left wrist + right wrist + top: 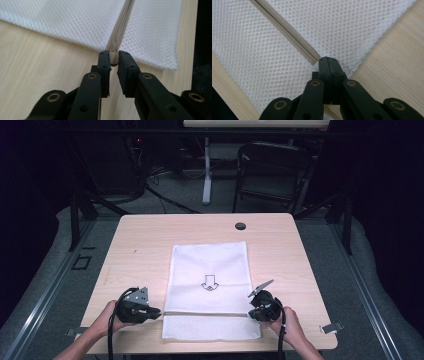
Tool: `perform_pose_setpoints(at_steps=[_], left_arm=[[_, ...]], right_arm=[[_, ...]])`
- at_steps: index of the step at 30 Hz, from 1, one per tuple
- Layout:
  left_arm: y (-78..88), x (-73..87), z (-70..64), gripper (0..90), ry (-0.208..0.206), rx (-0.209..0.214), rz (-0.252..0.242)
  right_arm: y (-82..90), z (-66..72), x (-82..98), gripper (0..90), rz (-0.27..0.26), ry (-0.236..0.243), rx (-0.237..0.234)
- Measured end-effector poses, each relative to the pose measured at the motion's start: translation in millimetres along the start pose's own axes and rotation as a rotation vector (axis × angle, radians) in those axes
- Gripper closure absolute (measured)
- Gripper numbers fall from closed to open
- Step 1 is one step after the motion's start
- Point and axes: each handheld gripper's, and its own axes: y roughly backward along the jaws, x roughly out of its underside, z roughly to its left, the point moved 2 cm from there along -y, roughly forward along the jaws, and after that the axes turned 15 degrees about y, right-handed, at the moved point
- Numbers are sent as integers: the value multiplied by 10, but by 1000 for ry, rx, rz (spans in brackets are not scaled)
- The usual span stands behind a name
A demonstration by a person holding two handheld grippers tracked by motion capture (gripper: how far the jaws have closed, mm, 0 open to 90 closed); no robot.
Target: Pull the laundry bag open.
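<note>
A white mesh bag (210, 270) with a printed arrow lies flat on the wooden table (140, 240). A zipper (205, 313) runs across the bag close to its near end. My left gripper (159, 311) is at the bag's left edge, and its jaws (114, 56) are shut on the beige zipper pull (114, 60) at the end of the zipper track (122, 22). My right gripper (251, 312) is at the bag's right edge. Its jaws (329, 60) are shut tight on the mesh (342, 27) where the zipper (287, 31) ends.
A dark cable hole (240, 226) sits in the table's far side. A folding chair (272, 170) and a white post (206, 170) stand on the floor beyond the table. A small clip (331, 327) sits at the table's near right corner.
</note>
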Motion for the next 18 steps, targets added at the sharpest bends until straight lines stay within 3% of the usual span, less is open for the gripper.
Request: perform_pose_setpoints(at_steps=[2,3,6,7,8,9,11,14,16,18], left_arm=[[28,-48,-12,643,15,10,-14],[40,-76,-23,579,20,15,-27],[45,-181,-81,462,33,21,-43],[42,-217,-103,438,35,25,-50],[34,-252,-124,416,41,20,-58],[38,-283,-143,381,50,18,-63],[35,-334,-177,289,75,4,-91],[13,-387,-228,157,116,-16,-96],[5,-409,-268,123,134,-23,-91],[7,-432,-309,61,146,-43,-77]], right_arm=[[-3,11,-1,900,-6,4,6],[3,12,-1,900,3,28,11],[3,22,-1,900,0,29,18],[5,30,-6,852,-3,44,21],[25,32,-16,717,-19,44,9],[43,39,-28,668,-48,33,-6],[122,47,-49,566,-51,49,48],[272,52,-68,327,-107,34,73],[350,71,-50,158,-123,26,75],[420,72,-9,76,-125,35,91]])
